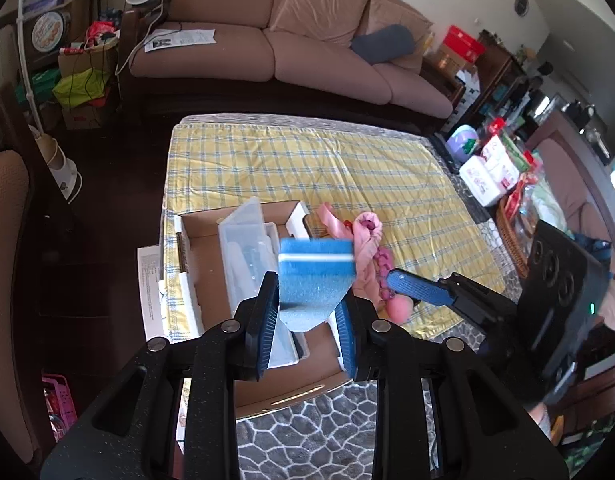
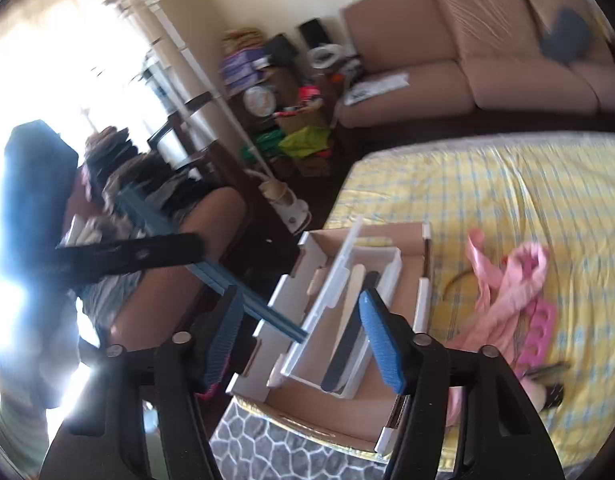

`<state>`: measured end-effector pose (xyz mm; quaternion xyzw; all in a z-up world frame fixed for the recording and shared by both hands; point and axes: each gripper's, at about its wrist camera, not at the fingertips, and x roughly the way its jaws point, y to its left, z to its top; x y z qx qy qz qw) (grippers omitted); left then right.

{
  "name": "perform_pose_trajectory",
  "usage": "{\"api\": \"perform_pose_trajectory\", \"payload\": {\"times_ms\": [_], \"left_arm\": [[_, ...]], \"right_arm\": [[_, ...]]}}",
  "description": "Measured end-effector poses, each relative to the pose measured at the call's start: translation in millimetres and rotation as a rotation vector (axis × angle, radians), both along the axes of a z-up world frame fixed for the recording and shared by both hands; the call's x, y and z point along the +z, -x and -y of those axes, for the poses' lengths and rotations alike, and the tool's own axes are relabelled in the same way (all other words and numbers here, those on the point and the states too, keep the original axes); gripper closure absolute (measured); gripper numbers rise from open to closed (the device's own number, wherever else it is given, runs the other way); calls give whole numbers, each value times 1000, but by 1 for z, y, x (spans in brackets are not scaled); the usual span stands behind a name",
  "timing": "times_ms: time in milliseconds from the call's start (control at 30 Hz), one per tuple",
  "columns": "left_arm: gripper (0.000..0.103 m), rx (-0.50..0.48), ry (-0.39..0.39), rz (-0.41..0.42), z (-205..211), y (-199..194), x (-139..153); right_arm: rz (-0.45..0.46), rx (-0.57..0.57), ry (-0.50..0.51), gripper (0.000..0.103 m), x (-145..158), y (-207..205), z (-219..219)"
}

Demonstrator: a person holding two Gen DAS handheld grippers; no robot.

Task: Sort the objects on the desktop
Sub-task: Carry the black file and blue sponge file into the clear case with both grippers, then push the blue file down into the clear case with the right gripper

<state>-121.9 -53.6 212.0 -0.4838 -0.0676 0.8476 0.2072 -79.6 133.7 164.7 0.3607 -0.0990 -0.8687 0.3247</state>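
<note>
The right wrist view is smeared with motion and washed out by window glare on its left side, so the person's seated figure there is only a blurred shape. The left gripper [image 1: 307, 312] is clenched on a blue sponge-textured buffing block [image 1: 315, 276] with a thin white stripe, held above the near left part of a table covered by a yellow checked cloth [image 1: 327, 168]. The block's lower end is hidden between the ribbed blue pads.

Below and behind it sits a shallow open cardboard box [image 2: 391, 412] with white foam corners, near the table's left edge. Inside lies a clear rectangular plastic tray [image 2: 347, 312] holding long flat nail files, one black [image 2: 347, 344], the others pale and hard to separate.

The right gripper [image 2: 303, 340] hangs over this tray with its jaws released and nothing between them.

Beside the box, on the cloth, a crumpled pink fabric [image 2: 507, 280] lies tangled with a bright pink foam toe separator [image 2: 539, 332]. A brown cushioned sofa [image 1: 307, 40] stands beyond the table's far edge.
</note>
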Motion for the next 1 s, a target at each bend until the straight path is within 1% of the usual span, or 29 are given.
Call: {"api": "perform_pose_trajectory", "payload": {"times_ms": [100,200,233,300,333,367,400,433,467,500,567,633,733,833,900,1000], "left_arm": [[79,-21,7,-8,-10,-2,7],[79,-37,20,-15,-20,-4,11],[79,-41,33,-11,-24,-2,10],[79,-41,43,2,-29,2,5],[79,-41,38,10,-30,5,1],[79,-37,39,17,-30,7,-3],[79,-27,44,11,-29,8,-5],[80,-26,37,19,-28,10,-7],[80,-28,25,28,-27,10,-9],[80,-31,18,40,-26,11,-13],[80,-31,21,38,-24,12,-16],[80,-25,12,40,-22,14,-18],[79,-14,0,34,-20,19,-17],[72,8,-28,24,-16,22,-14],[64,23,-44,14,-11,22,-12],[61,38,-45,14,-3,21,-16]], "right_arm": [[-86,79,-135,34,9,-15,26],[-155,128,-217,34,9,-28,46],[-158,135,-234,34,8,-28,49],[-117,119,-266,36,-2,-21,52],[-91,115,-262,38,-7,-16,51],[-69,105,-252,44,-14,-10,49],[-47,98,-246,61,-20,-5,47],[-20,96,-232,65,-26,0,44],[10,103,-190,71,-33,4,41],[27,96,-161,81,-37,8,37],[47,94,-95,84,-44,13,30],[68,98,-35,84,-48,16,24],[86,86,0,84,-51,24,19],[105,58,-14,84,-51,31,23],[122,22,-45,84,-52,39,24],[183,-14,-51,84,-64,58,22]]}}
